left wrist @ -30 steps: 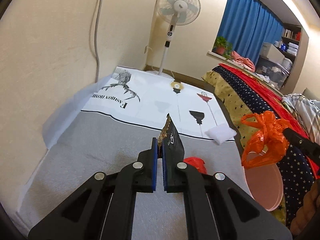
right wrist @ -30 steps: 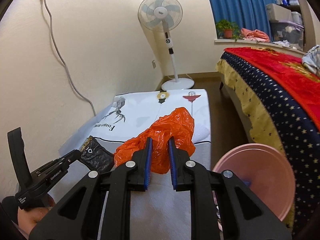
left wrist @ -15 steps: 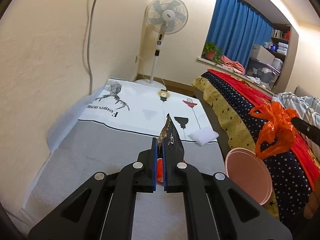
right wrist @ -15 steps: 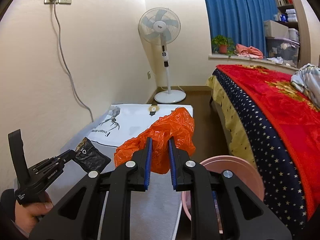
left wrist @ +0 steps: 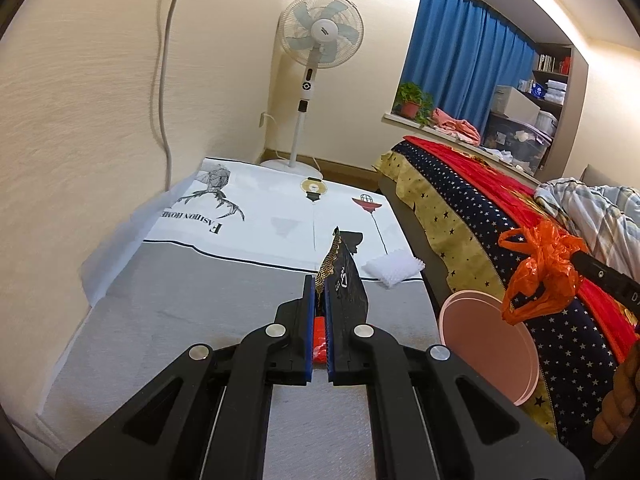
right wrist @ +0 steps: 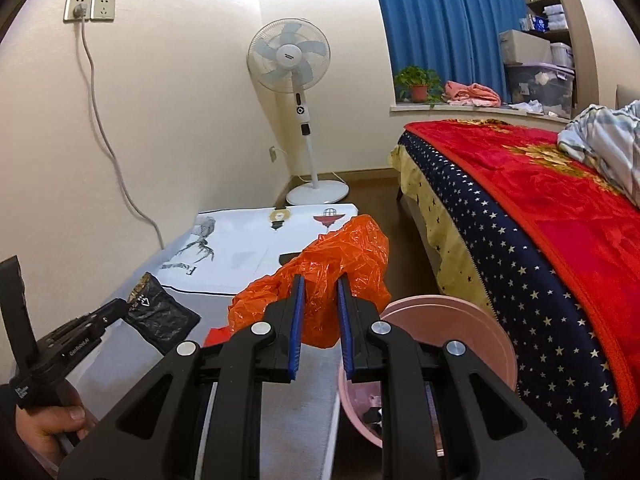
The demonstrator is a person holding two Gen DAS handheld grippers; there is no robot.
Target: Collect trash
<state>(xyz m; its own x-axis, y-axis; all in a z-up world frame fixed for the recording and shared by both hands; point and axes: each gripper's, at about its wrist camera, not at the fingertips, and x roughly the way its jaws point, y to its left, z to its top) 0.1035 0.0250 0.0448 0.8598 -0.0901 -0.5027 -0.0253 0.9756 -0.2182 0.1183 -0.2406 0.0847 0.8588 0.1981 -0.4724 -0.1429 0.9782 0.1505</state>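
A black snack wrapper (left wrist: 344, 280) is pinched upright between the closed fingers of the left gripper (left wrist: 319, 292), above a grey and white printed table (left wrist: 192, 292). The right gripper (right wrist: 319, 300), fingers clamped narrowly, holds a crumpled orange plastic bag (right wrist: 344, 256) over a pink bin (right wrist: 472, 332). A red scrap (left wrist: 320, 330) and a white foam piece (left wrist: 394, 270) lie on the table. The table meets a cream wall on the left. A narrow floor strip separates its right edge from a bed (right wrist: 540, 216). A standing fan (right wrist: 290, 60) stands beyond.
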